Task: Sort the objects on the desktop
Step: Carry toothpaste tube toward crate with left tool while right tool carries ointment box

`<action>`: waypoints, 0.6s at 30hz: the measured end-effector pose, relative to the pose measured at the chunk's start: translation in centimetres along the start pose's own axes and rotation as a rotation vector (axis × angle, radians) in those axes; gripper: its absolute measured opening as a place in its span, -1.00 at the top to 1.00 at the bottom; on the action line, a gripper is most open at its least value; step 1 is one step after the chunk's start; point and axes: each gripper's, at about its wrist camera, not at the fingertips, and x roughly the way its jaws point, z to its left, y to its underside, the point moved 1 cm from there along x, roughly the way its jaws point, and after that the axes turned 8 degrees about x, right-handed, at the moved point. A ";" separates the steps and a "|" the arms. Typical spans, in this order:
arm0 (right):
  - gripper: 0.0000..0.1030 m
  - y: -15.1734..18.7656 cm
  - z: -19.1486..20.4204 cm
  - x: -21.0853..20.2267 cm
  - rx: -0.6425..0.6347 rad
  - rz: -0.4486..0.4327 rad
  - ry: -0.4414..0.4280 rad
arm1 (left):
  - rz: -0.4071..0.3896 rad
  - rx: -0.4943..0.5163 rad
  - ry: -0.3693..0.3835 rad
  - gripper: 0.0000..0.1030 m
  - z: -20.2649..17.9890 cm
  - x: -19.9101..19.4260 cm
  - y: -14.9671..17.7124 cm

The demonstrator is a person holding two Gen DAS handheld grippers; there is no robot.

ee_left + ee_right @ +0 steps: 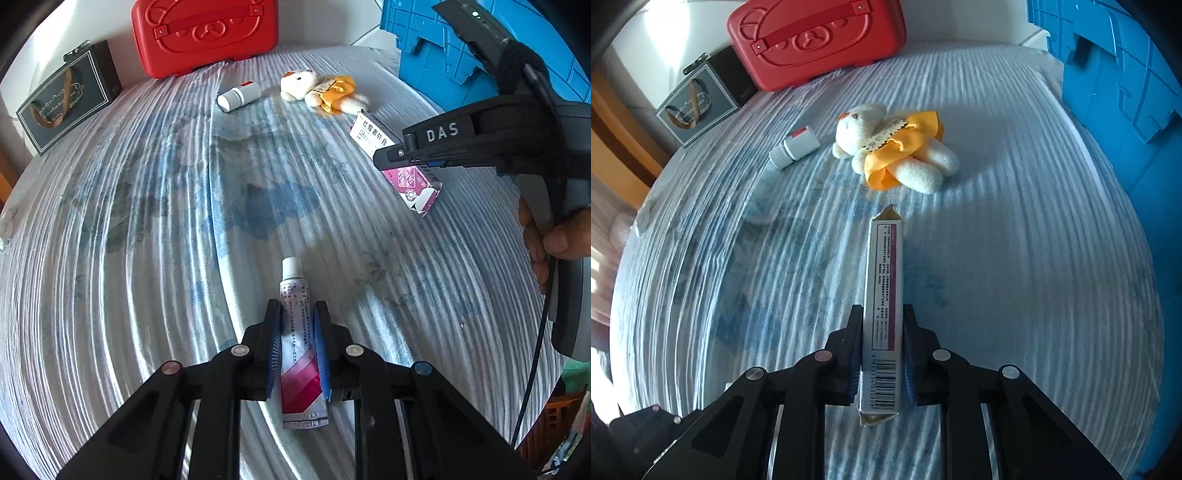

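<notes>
My left gripper is shut on a white and red ointment tube, cap pointing away, above the striped cloth. My right gripper is shut on a long pink and white medicine box, held lengthwise; the box also shows in the left wrist view, clamped by the right gripper. A plush bear in a yellow dress lies on the cloth beyond the box, also in the left wrist view. A small white bottle lies left of the bear, also in the left wrist view.
A red bear-embossed case stands at the back. A dark gift box stands at the back left. A blue plastic crate stands along the right side. The blue striped cloth covers the surface.
</notes>
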 end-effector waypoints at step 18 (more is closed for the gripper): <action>0.64 1.8 4.1 -10.4 -0.051 -0.154 -0.038 | -0.113 0.061 0.011 0.67 0.7 -6.2 -1.7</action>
